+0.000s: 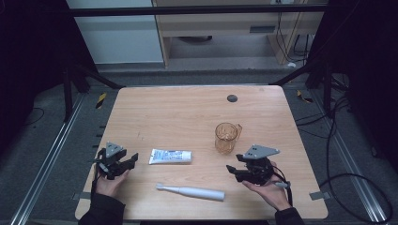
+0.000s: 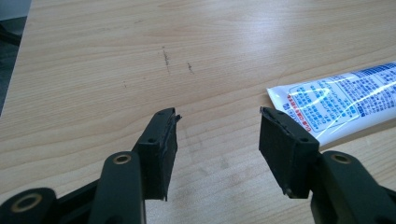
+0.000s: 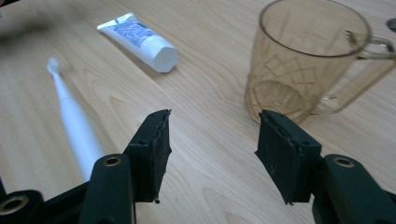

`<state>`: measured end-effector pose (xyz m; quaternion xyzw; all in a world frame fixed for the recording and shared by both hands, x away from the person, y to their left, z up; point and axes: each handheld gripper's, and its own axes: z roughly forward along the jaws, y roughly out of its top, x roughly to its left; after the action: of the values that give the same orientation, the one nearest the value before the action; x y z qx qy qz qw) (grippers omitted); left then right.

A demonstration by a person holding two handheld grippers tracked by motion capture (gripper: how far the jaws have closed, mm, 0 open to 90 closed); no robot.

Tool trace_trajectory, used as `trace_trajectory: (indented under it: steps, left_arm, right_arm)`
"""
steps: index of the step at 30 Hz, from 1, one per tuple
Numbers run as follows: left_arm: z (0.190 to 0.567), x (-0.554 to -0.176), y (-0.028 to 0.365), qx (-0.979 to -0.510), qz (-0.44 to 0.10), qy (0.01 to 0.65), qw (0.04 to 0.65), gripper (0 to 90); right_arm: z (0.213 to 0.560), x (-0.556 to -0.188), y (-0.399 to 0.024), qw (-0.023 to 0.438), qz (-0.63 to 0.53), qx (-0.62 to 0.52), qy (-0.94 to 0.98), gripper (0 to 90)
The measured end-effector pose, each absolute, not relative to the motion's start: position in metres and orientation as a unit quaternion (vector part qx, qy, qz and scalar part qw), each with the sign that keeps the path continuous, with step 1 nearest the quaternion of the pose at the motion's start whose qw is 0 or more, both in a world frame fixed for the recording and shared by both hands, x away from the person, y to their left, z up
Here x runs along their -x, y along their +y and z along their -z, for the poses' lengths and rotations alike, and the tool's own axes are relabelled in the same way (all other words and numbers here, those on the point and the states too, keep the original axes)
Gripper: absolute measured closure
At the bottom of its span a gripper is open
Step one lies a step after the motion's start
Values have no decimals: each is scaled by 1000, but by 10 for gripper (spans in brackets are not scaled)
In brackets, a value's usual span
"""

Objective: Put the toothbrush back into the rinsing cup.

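Observation:
A white toothpaste tube [image 1: 170, 156] with blue print lies flat near the table's middle; its crimped end [image 2: 336, 105] sits just right of my left gripper [image 2: 217, 116]. That left gripper [image 1: 133, 161] is open, with bare wood between its jaws. A white electric toothbrush [image 1: 191, 191] lies along the front edge, its bristle end pointing left [image 3: 74, 123]. A clear amber cup [image 1: 227, 137] with a handle stands upright on the right. My right gripper [image 1: 231, 172] is open below the cup, which stands just beyond its right jaw [image 3: 303, 56]; nothing is between the jaws [image 3: 212, 119].
The wooden table [image 1: 187, 112] has a small dark round cap [image 1: 232, 98] near its far edge. Metal rails and cables run on the floor at both sides. A hand holds each gripper at the table's front edge.

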<state>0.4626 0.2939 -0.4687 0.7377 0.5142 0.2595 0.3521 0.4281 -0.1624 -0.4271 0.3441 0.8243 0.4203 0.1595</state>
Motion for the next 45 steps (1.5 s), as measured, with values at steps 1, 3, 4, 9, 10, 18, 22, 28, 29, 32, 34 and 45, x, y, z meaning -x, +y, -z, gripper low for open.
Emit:
trace_trajectory:
  steps: [1, 3, 4, 9, 10, 18, 22, 28, 29, 32, 34, 45]
  left_arm:
    - [468, -463, 294, -738, -258, 514, 352, 459]
    - [468, -463, 294, -742, -253, 511, 354, 436]
    - [468, -463, 294, -743, -251, 510, 354, 433]
    - [468, -464, 291, -750, -250, 505, 346, 425]
    - [467, -464, 291, -750, -251, 505, 345, 421]
    - [468, -465, 291, -751, -247, 508, 342, 388]
    - [468, -465, 291, -753, -247, 507, 340, 377]
    - [468, -466, 291, -753, -246, 508, 337, 366]
    - [468, -466, 291, -753, -246, 508, 337, 366]
    - [468, -466, 291, -754, -247, 508, 337, 365]
    - [468, -466, 291, -754, -247, 508, 336, 366]
    - [468, -467, 291, -755, -248, 507, 333, 364]
  right_arm:
    - [427, -428, -159, 157, -419, -339, 828, 444]
    - [428, -429, -152, 150, -418, -330, 833, 448]
    - [429, -430, -146, 143, -414, -325, 838, 450]
    - [430, -431, -135, 135, -409, -313, 847, 460]
    - [430, -431, -133, 133, -408, -311, 848, 462]
    - [428, -435, -112, 111, -403, -291, 861, 476]
    - [427, -437, -103, 104, -397, -283, 867, 479]
    - [426, -437, -90, 91, -385, -269, 878, 499]
    - [426, -437, -88, 90, -382, -266, 881, 503]
    - [427, -437, -81, 84, -374, -257, 887, 507]
    - [429, -437, -77, 78, -367, -252, 892, 511]
    - [427, -438, -61, 64, -351, -233, 905, 522]
